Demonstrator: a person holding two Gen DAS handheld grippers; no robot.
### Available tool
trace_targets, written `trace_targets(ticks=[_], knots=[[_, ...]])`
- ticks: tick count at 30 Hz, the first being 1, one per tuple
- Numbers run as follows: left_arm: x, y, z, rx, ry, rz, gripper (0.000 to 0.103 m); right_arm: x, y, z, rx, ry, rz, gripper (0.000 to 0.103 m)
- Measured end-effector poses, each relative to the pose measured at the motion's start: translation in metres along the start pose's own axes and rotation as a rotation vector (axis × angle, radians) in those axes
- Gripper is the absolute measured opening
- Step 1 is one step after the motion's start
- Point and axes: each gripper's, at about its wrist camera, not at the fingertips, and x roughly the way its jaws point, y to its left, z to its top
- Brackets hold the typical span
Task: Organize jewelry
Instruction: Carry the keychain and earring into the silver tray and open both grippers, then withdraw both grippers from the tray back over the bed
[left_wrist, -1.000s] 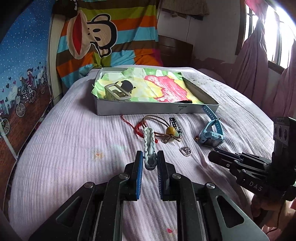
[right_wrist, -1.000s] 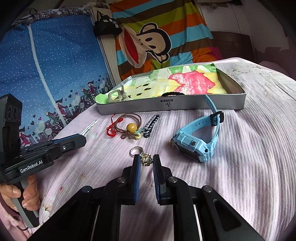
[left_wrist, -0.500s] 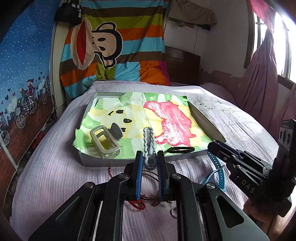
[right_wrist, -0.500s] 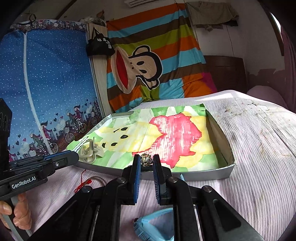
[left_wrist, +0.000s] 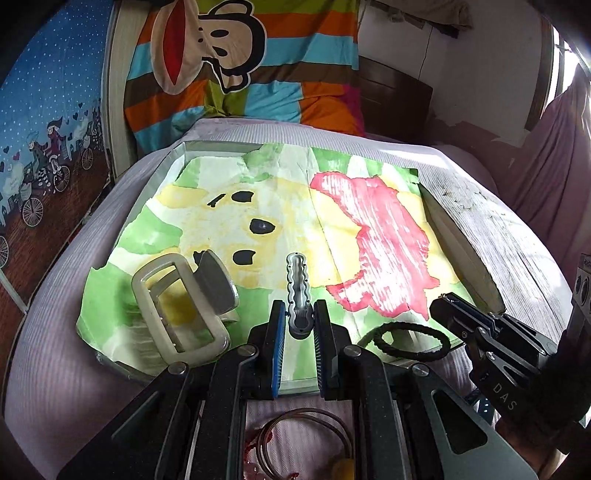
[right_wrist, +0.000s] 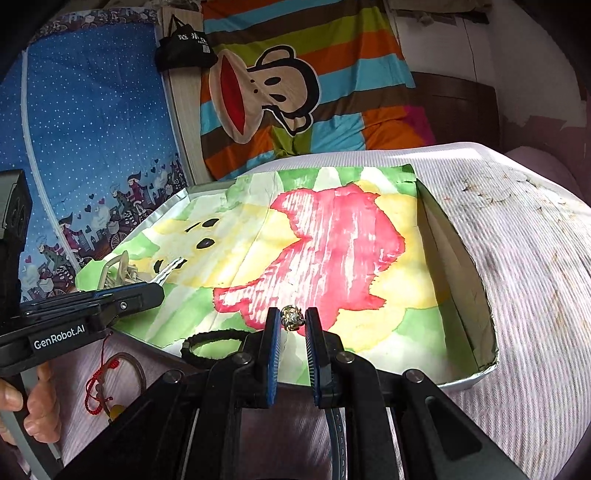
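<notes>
Nearest the L camera, at 6 o'clock on the pink bedspread, lay 1 brown cord bracelet with red thread and a yellow bead, partly hidden under the tool.

2 grippers in all. Left gripper was nearly closed, its blue pads pinching 1 grey hair clip by its round base; the clip was long, narrow, wavy-edged inside, and stuck out toward 12 o'clock over the near edge of the tray. Right gripper was likewise almost closed, squeezing 1 small bead charm, round, mottled gold and dark, held above the near part of the tray over the red patch.

1 tray, shallow w/ grey walls, sat beyond at 12 o'clock, lined w/ 1 painted paper in green, yellow, red, w/ black blobs. On it: 1 black hair tie, braided, at 3 o'clock from the L pads, lying across the near rim; 1 cream buckle-like frame w/ a grey oval part at 9 o'clock.

In the R view a hand gripped the L tool's handle at 8 o'clock.

Farthest, at 12 o'clock, hung 1 striped monkey blanket.
</notes>
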Motion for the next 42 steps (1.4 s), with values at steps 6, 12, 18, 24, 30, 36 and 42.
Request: trace_targets(ticks=[6,12,18,24,30,36,42], knots=[[0.006,-0.006,-0.002,0.042,0.032,0.014,0.012,0.002,0.000,0.001,-0.006,0.021,0.003,0.013],[0.011,-0.010,-0.002,0.051,0.053,0.031,0.012,0.002,-0.001,0.001,-0.003,0.028,0.009,0.013],[0.008,-0.008,-0.001,0.026,0.047,0.021,0.013,-0.002,-0.004,0.001,0.015,0.009,0.014,0.019],[-0.019,-0.005,-0.005,-0.022,-0.044,-0.022,0.040,-0.025,-0.004,0.006,0.017,-0.043,-0.022,0.034],[-0.068,-0.004,-0.009,-0.049,-0.181,0.001,0.074,-0.071,0.011,0.011,0.021,-0.167,-0.034,0.068],[-0.117,-0.003,-0.020,-0.060,-0.298,0.027,0.093,-0.120,0.028,0.008,0.000,-0.307,-0.053,0.103],[-0.158,-0.004,-0.040,-0.032,-0.383,0.043,0.096,-0.149,0.040,-0.005,-0.037,-0.385,-0.074,0.103]])
